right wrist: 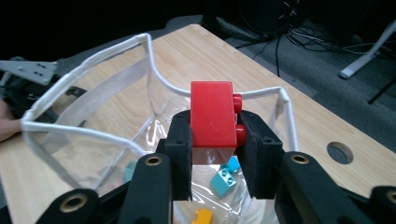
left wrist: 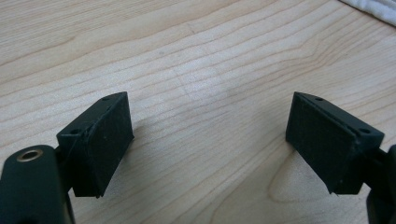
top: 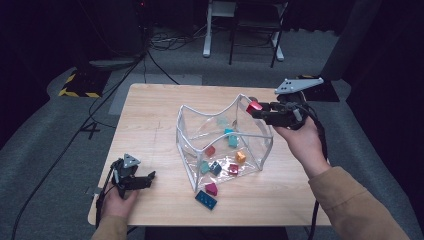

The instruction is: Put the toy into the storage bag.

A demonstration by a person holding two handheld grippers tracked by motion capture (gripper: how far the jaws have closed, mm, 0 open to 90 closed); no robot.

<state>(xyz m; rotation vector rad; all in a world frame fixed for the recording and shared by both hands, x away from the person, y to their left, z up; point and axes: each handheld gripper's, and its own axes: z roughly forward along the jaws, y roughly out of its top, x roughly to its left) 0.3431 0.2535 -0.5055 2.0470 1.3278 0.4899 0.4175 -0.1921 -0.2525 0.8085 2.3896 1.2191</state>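
I am holding the red brick point(right wrist: 212, 114) clamped in the right gripper point(right wrist: 215, 135), at centre frame in the right gripper view, above the rim of the clear bag point(top: 186, 131). It looks light, hard and smooth, so I am pressing on its flat sides, studs clear of the pads. The left gripper point(left wrist: 210, 135) is resting with its jaws wide apart over bare table point(left wrist: 196, 56).

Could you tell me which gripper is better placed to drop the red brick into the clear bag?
The right gripper: it already clamps the red brick at the clear bag's rim. The left gripper rests open on the table, apart from the bag.
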